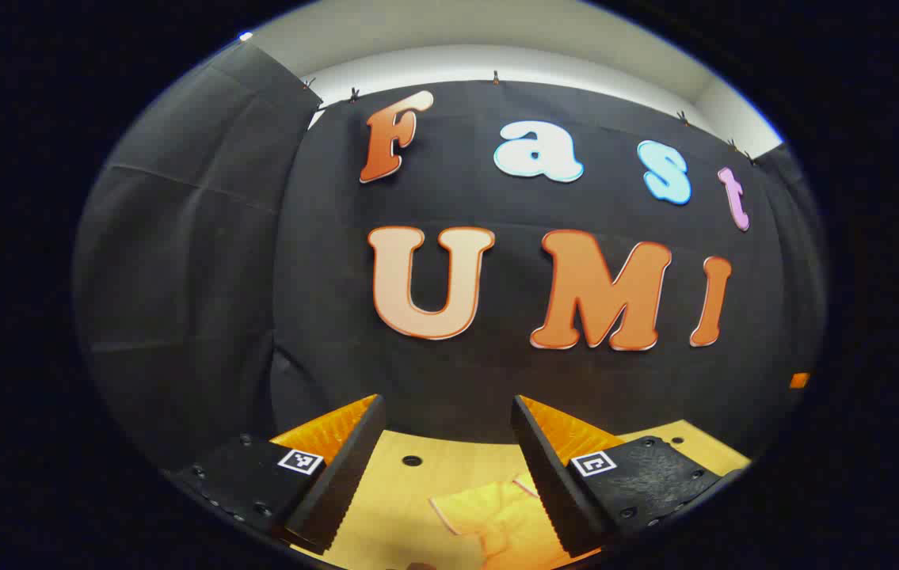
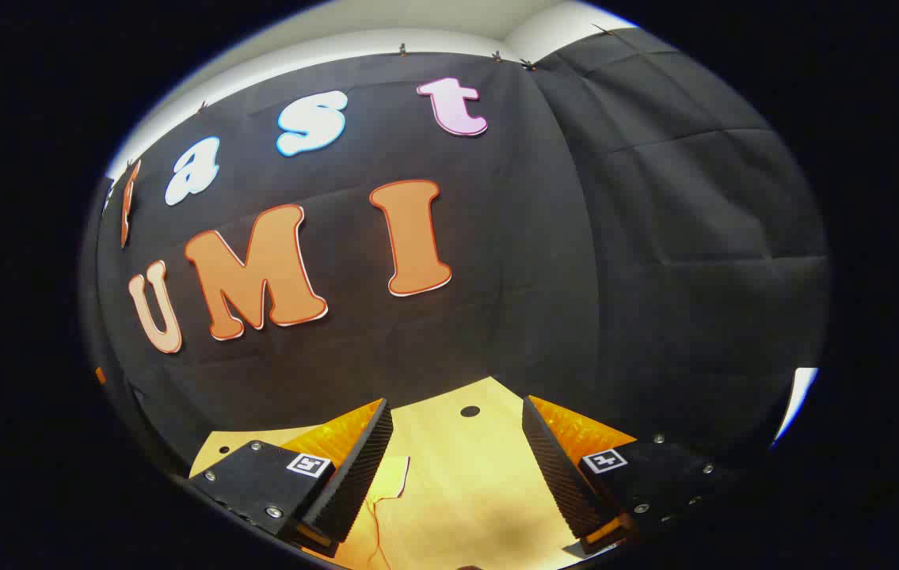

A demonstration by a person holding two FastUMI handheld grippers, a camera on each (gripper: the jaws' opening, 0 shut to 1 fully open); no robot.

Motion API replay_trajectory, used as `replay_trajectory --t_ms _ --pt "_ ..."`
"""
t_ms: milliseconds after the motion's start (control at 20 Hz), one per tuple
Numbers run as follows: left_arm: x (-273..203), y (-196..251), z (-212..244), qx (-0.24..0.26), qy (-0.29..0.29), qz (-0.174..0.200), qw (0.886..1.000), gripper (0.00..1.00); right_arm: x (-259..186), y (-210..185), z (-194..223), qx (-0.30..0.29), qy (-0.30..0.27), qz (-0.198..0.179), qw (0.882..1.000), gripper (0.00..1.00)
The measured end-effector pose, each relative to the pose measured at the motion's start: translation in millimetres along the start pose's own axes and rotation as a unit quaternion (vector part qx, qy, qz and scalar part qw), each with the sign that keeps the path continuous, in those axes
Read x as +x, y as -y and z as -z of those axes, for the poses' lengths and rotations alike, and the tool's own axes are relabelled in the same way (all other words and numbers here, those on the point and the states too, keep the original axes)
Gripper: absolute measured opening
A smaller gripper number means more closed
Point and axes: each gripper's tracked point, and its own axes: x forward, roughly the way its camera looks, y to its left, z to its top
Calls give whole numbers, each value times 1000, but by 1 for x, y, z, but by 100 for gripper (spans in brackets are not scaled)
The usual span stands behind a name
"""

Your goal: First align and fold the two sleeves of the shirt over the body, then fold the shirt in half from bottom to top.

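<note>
We are looking along the left gripper (image 1: 447,467), and its two fingers stand well spread with nothing between them, held above the wooden table (image 1: 409,483). Down between and just under those fingers lies the shirt (image 1: 497,518), a pale yellow bundle on the tabletop near the bottom of the left gripper view; its cloth looks bunched and creased, and we cannot tell from here which part is sleeve and which is body. A small dark hole (image 1: 412,460) sits in the table beyond it.

Over to the right gripper (image 2: 457,467): its fingers are also wide apart, gripping nothing, poised over the same light wood. In the right gripper view an edge of the shirt (image 2: 390,479) peeks out just beside the left-hand finger, lying flat on the table, with a thin reddish seam line trailing toward the bottom. Another dark hole (image 2: 470,411) shows farther back on the table (image 2: 473,491). Behind everything hangs the black cloth wall (image 1: 203,261), with a strip of white wall above it.
</note>
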Motion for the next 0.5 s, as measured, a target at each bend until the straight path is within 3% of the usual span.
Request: replay_trajectory --t_ms 100,200,400,500 --pt "22 -15 10 -6 0 18 1000 98 -11 -25 1 -14 3 13 1000 100" --pt "43 -23 17 -6 -8 21 1000 98 -16 -50 0 -7 -4 0 1000 99" --pt "82 4 19 -95 -7 53 994 98 -1 -59 -20 5 5 5 1000 100" --pt "98 15 20 -77 -5 45 996 98 15 -70 -24 -37 13 -10 999 99"
